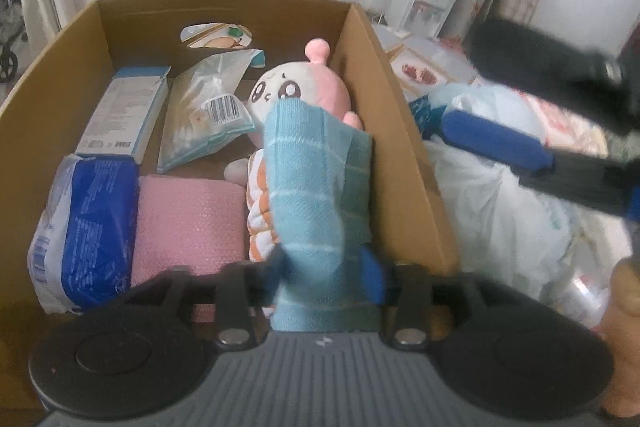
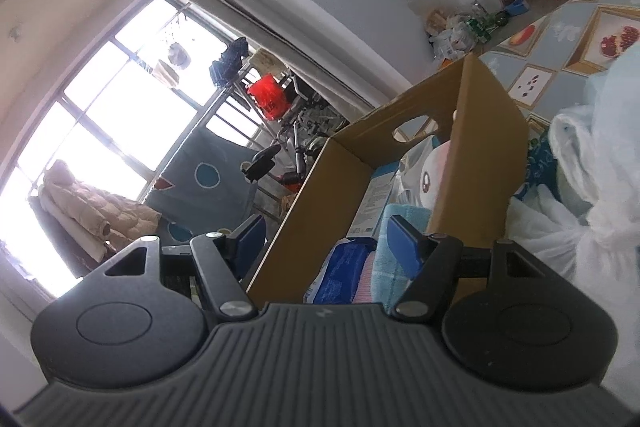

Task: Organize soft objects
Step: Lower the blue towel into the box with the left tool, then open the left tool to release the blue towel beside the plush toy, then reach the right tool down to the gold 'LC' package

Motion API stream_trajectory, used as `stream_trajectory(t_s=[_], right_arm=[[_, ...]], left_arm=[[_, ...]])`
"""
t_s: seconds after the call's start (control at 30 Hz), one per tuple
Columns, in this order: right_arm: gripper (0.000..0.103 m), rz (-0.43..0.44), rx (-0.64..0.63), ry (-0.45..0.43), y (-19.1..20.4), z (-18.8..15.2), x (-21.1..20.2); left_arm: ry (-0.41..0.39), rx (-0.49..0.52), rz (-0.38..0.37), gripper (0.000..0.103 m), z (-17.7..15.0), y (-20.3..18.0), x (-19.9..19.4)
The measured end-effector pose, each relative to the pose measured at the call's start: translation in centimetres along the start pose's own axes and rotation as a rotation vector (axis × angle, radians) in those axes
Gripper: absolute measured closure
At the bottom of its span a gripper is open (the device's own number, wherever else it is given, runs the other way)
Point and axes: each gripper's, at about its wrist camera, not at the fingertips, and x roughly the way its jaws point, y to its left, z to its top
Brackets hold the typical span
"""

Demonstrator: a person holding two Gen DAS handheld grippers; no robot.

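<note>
Setting the rolled light-blue checked cloth point(image 1: 316, 187) into the brown cardboard box point(image 1: 400, 131), against the pink plush toy point(image 1: 296, 91); my left gripper point(image 1: 326, 267) has its jaws loosened around it, my right gripper point(image 2: 332, 239) gapes empty; next I judge: back straight out

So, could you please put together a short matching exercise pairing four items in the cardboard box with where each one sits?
Items:
1. blue towel
2. pink cloth
3. plush toy
4. white-and-blue carton

Places:
A. leaning on the left wall, towards the far end
B. between the left tool's fingers, draped over the plush
C. near end, beside the blue packet
D. by the right wall, head towards the far end

Pairs: 1-B, 2-C, 3-D, 4-A
</note>
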Motion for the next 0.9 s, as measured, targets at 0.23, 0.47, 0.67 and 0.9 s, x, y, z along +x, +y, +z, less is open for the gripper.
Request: stream_trajectory(t_s=[0.23, 0.47, 0.67, 0.9], right_arm=[[0.032, -0.004, 0.008, -0.062, 0.1, -0.2, -3.7], [0.026, -0.036, 0.010, -0.133, 0.2, -1.0, -9.9], [0.019, -0.119, -0.009, -0.266, 0.4, -3.0, -19.0], [0.014, -0.240, 0.058, -0.432, -1.7, -8.0, -28.4]], left_arm=[[-0.111, 0.008, -0.025, 0.040, -0.1, -0.6, -2.8], [-0.295, 0.039, -0.027, 0.021, -1.9, -2.8, -7.7], [-0.443, 0.166, -0.096, 0.008, -5.1, -6.9, -11.6], [-0.382, 0.362, -0.271, 0.005, -8.6, -13.8, -10.8]])
